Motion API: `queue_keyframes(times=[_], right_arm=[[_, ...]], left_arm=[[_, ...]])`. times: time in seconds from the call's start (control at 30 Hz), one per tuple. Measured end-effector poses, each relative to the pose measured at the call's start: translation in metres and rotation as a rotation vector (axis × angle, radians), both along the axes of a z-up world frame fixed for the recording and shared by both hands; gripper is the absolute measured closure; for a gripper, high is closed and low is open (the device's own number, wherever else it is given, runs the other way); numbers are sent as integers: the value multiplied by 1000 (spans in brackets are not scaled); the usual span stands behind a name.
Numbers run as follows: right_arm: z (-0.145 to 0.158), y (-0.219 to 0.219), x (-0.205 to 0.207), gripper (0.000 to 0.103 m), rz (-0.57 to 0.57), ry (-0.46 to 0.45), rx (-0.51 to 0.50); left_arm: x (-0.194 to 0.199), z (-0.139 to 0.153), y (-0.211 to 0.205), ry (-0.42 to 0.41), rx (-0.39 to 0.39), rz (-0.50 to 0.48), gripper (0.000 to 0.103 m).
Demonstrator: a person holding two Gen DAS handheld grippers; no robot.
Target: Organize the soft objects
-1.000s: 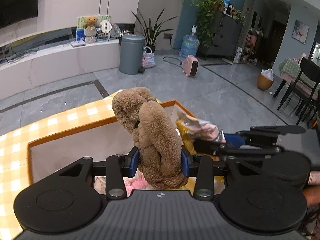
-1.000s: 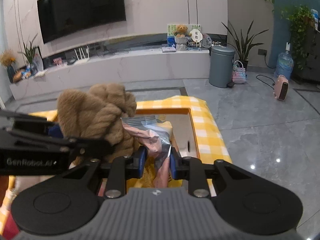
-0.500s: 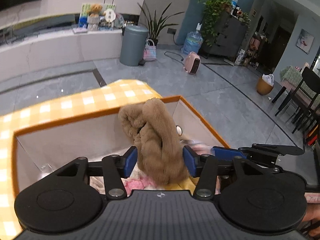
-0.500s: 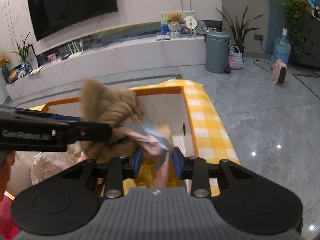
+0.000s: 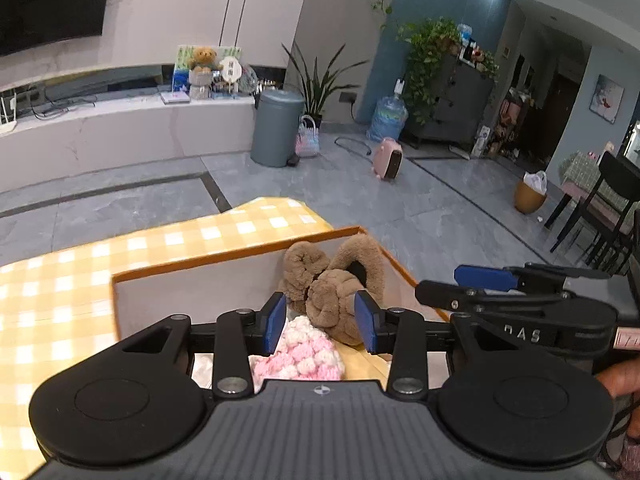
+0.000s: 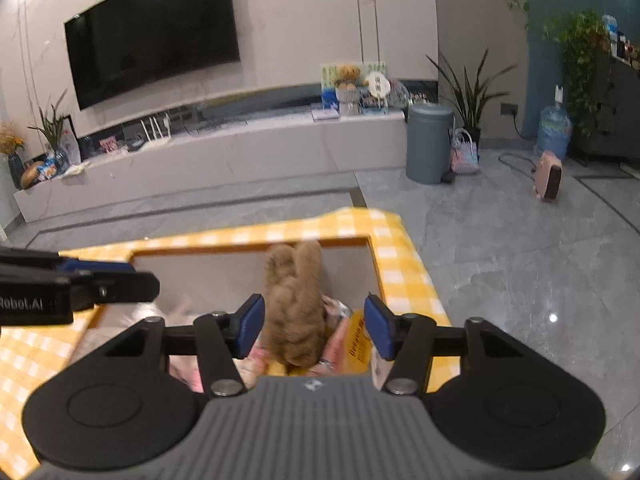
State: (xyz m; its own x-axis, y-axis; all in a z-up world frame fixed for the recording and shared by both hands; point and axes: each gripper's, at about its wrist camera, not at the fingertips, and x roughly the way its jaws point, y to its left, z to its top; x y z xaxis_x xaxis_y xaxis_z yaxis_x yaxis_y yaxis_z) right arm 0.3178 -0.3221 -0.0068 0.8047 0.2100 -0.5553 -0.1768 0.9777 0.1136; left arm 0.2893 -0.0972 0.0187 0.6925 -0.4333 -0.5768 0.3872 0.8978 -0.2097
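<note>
Plush toy [image 5: 334, 280]: lay in box [image 5: 240, 256], just ahead of my left gripper [image 5: 321, 322], long axis pointing away.
Left gripper: jaws apart after narrowing, empty.
Right gripper [image 6: 312, 326]: jaws just widened, empty; I judged left nearer.

Fluffy brown plush toy [image 5: 334, 280], knobbly pink-white knit [image 5: 306, 354], glossy grey floor tiles [image 6: 520, 248].

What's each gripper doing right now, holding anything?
Left gripper: open, jaws just narrowed; brown plush slippers lie loose in the box below.
Right gripper: open, jaws just widened; holding nothing.
</note>
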Motion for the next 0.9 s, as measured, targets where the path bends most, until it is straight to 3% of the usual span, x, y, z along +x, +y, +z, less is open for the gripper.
queue_keyframes(times=[0.3,0.47,0.63,0.9], right_arm=[[69,25,-73,15,20,-162,37],[82,40,-123,10,11,-202,58],[81,51,-177,6,-28,-238,95],[60,93,-252,3,-53,-285,112]], left_arm=[[-77,56,28,-179,-15,-21,55],[-123,74,44,-296,-33,0,47],[-169,71,55,-423,-43,41,39],[-214,43,67,-435,-53,122,16]])
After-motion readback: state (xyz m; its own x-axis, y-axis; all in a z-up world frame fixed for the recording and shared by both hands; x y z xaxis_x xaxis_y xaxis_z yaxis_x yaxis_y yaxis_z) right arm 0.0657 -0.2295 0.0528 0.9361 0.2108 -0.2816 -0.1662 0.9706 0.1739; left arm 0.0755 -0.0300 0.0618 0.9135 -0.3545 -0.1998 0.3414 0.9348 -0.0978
